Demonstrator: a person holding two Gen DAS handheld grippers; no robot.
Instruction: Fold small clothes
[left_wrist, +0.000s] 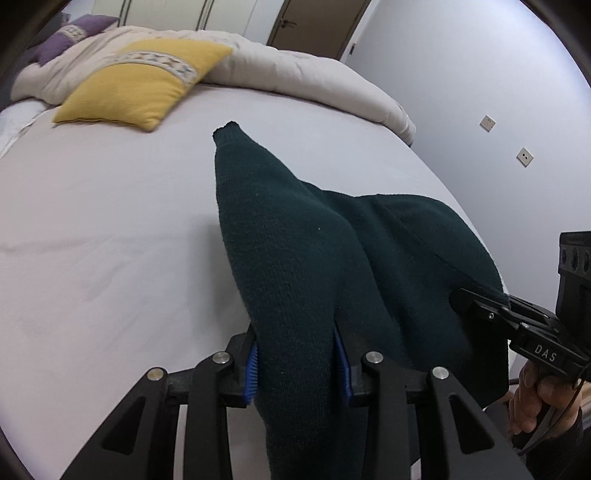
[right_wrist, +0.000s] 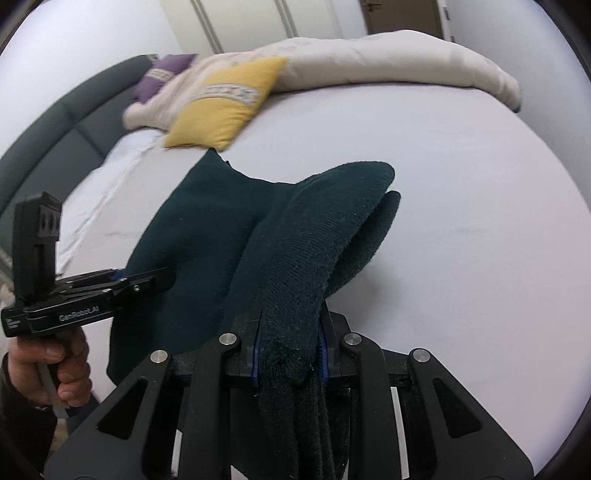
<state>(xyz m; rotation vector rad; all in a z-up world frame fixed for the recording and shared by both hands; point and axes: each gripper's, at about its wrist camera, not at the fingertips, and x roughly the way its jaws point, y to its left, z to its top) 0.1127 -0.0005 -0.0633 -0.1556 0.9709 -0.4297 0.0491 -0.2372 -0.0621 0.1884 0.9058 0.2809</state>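
A dark green knitted garment (left_wrist: 295, 258) hangs over the pale lilac bed sheet (left_wrist: 110, 240), held up between the two black hand-held grippers. The left gripper (left_wrist: 297, 363) has its blue-padded fingers (left_wrist: 252, 363) pinching a bunched fold of the knit; the right gripper (right_wrist: 290, 350) clamps another thick fold, with more cloth drooping beneath it. From the garment's far end a narrow sleeve-like tip (left_wrist: 229, 133) reaches toward the head of the bed.

Beyond it lies a square mustard-yellow cushion with a patterned band (left_wrist: 140, 81), just beside a rumpled cream duvet (left_wrist: 295, 70) heaped along the far edge. A purple cushion (right_wrist: 162, 74) sits further back against a dark padded headboard (right_wrist: 55, 129). Two wall sockets (left_wrist: 487, 123) dot the pale wall, and a brown door (left_wrist: 314, 26) stands behind.

The right gripper's side reads "DAS" (left_wrist: 546, 353); the left one's reads "GenRobot.AI" (right_wrist: 78, 316). A bare hand (right_wrist: 55, 369) grips the left handle.
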